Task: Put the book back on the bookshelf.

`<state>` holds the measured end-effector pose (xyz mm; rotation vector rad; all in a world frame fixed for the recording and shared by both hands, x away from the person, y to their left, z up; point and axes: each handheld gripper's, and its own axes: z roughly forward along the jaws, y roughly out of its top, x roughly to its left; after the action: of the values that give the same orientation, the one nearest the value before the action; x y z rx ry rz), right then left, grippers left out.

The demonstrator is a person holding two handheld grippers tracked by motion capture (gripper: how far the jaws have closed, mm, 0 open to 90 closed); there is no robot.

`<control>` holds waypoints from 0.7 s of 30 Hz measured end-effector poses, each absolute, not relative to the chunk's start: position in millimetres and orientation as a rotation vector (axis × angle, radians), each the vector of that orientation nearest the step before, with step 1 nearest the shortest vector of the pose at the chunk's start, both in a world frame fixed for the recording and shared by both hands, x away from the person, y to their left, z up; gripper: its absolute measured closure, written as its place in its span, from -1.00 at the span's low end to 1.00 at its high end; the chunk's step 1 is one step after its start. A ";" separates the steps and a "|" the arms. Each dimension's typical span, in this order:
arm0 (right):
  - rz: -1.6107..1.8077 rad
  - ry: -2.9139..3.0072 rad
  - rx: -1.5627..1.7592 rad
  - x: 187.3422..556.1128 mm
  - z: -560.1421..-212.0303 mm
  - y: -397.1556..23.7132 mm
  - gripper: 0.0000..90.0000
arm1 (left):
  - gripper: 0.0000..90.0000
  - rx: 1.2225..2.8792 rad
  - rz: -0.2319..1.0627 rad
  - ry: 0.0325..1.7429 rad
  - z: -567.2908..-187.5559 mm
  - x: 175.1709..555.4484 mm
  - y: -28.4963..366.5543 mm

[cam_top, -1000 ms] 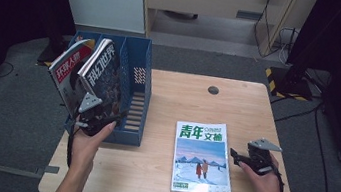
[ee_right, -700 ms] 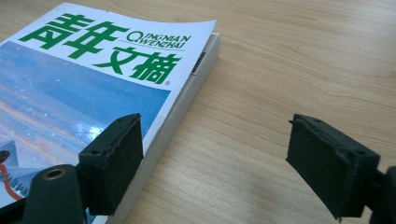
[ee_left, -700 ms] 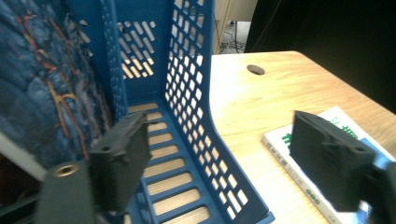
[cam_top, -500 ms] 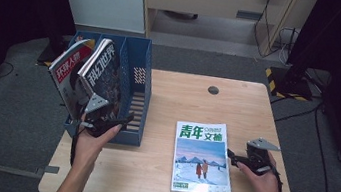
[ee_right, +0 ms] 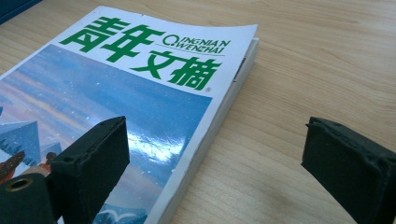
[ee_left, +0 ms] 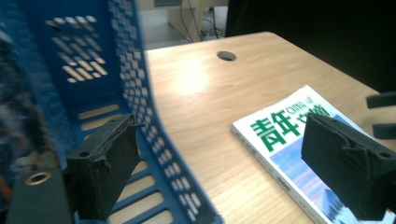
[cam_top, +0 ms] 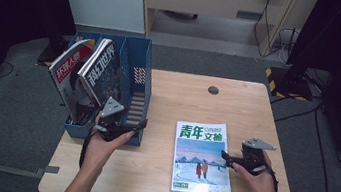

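A magazine with green characters and a snowy cover (cam_top: 201,158) lies flat on the wooden table (cam_top: 183,98). My right gripper (cam_top: 226,159) sits at its right edge. Its jaws have just been opening and stand open (ee_right: 219,158), with the magazine's edge (ee_right: 140,84) between them, untouched. A red magazine (cam_top: 68,69) and a dark one (cam_top: 103,71) lean in the blue file rack (cam_top: 137,81). My left gripper (cam_top: 135,127) is at the rack's front right corner. Its jaws have just been opening and are open (ee_left: 224,163). They straddle the rack wall (ee_left: 135,84) without pressing it.
The rack stands on the table's left edge, its right compartment holding nothing. A round cable hole (cam_top: 213,90) sits near the far edge. Bare wood (ee_right: 303,70) lies right of the flat magazine. Dark floor and cables surround the table.
My left gripper has let go of the dark magazine and shifted right along the rack's front. My right gripper has opened at the flat magazine's edge and barely moved.
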<state>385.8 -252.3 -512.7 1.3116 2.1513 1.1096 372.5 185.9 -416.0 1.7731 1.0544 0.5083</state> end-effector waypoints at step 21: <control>1.141 2.179 1.295 384.2 -511.9 -242.6 -0.82 | -0.77 1.992 0.393 0.914 -440.1 368.7 105.3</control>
<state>384.2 -242.6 -511.9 1.2953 2.1792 1.1405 368.7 105.3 -440.1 1.9921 0.9138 0.3935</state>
